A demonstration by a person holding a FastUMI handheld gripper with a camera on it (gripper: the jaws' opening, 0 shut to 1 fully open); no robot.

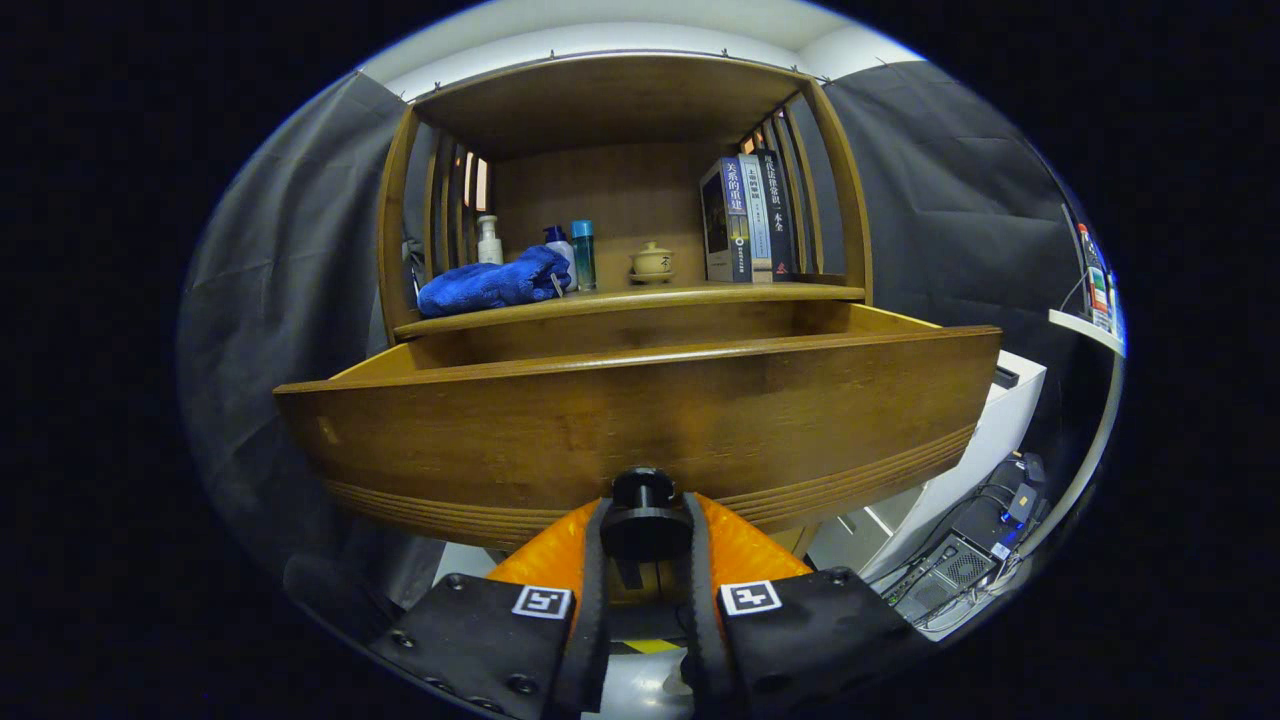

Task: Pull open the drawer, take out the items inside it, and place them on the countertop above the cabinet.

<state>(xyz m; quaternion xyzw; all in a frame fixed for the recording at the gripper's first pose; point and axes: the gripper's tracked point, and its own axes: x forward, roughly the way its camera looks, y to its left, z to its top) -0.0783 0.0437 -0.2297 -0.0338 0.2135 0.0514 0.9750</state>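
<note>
A wooden drawer (640, 420) stands pulled out of the cabinet, its broad front panel facing me. A dark round knob (643, 520) sits low at the middle of that panel, and my gripper (645, 545) is shut on the knob, one finger pressed on each side. The drawer's inside is hidden behind the front panel. Above it runs the wooden countertop (700, 296). On it lie a blue cloth (492, 283), several bottles (583, 255), a small lidded cup (651, 262) and upright books (745, 218).
A curved wooden shelf frame (612, 110) with slatted sides encloses the countertop. Grey cloth hangs on both sides. A white unit (985, 440) and cables with electronics (960, 560) lie to the right, below the drawer. A white ledge (1088, 330) with bottles is far right.
</note>
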